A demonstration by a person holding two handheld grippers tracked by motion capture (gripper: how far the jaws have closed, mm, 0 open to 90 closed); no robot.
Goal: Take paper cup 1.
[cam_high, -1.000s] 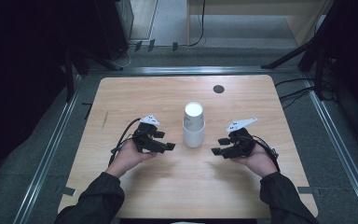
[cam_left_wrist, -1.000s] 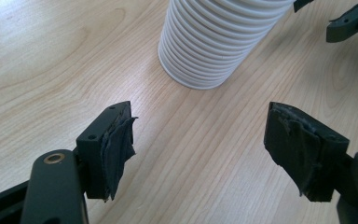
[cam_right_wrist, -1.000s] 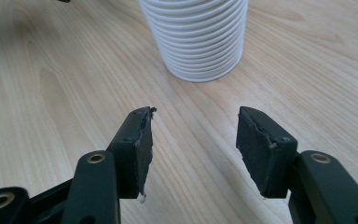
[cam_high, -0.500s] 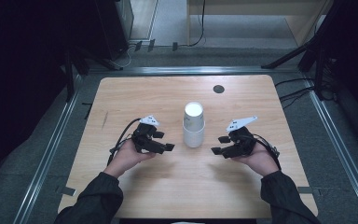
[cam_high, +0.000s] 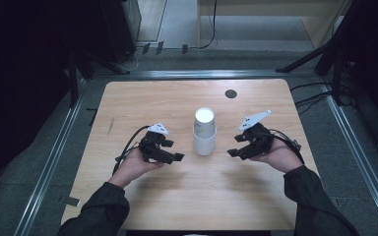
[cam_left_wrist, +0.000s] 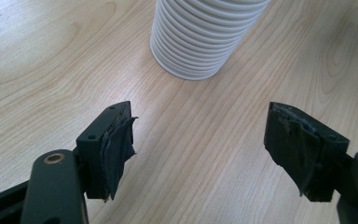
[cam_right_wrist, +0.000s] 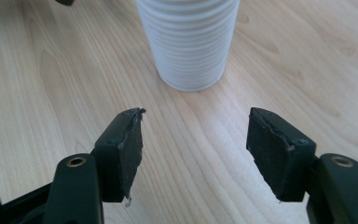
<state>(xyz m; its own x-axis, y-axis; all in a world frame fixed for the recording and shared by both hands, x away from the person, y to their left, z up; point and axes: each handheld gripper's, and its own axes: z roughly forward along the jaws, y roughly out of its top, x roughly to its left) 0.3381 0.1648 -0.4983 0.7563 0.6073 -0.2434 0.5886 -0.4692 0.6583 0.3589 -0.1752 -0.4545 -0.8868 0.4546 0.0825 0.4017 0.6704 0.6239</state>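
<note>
A stack of white ribbed paper cups (cam_high: 204, 132) stands upside down at the middle of the wooden table (cam_high: 177, 196). My left gripper (cam_high: 175, 154) sits just left of the stack, open, jaws pointing at it with nothing between them. My right gripper (cam_high: 234, 147) sits just right of the stack, also open and empty. In the left gripper view the cup stack (cam_left_wrist: 205, 37) rises a short way beyond the gripper (cam_left_wrist: 198, 149). In the right gripper view the stack (cam_right_wrist: 186, 42) stands straight ahead of the gripper (cam_right_wrist: 193, 144), apart from both pads.
A small dark round disc (cam_high: 231, 93) lies near the table's far edge. Metal rails (cam_high: 49, 162) run along both sides of the table, and cables (cam_high: 315, 98) lie on the floor at the right. Bare wood lies in front of the stack.
</note>
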